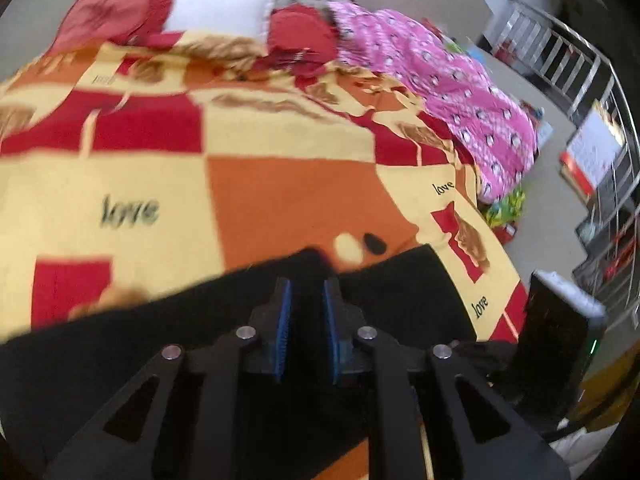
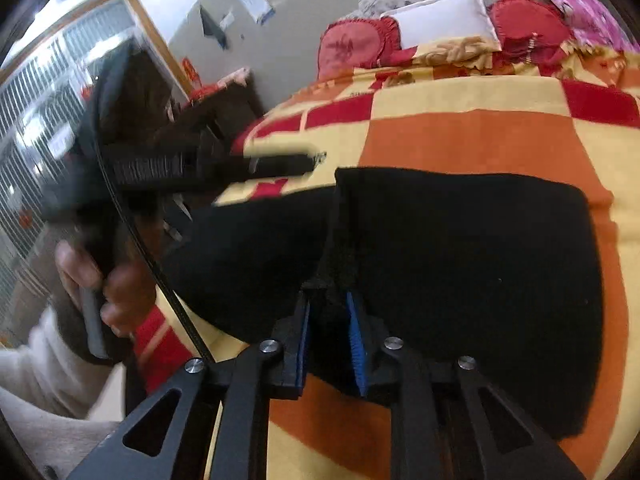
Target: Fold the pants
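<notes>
Black pants (image 2: 472,280) lie on a bed whose blanket (image 1: 160,184) is checked in red, orange and cream. The black cloth shows no seams or detail, so legs and waistband cannot be told apart, and its near edge is cut off behind both tools.

The right hand-held gripper (image 2: 332,336) stands narrow, a raised ridge of the pants pinched between its blue pads. The left hand-held gripper (image 1: 307,320) is also narrow, with black fabric filling the gap between its pads; motion blur softens that whole view.

In the right wrist view, a hand (image 2: 108,292) grips the left tool's handle, its sleeve partly out of frame. Pillows (image 1: 220,12) and a pink quilt (image 1: 460,92) sit at the bed's far end.
</notes>
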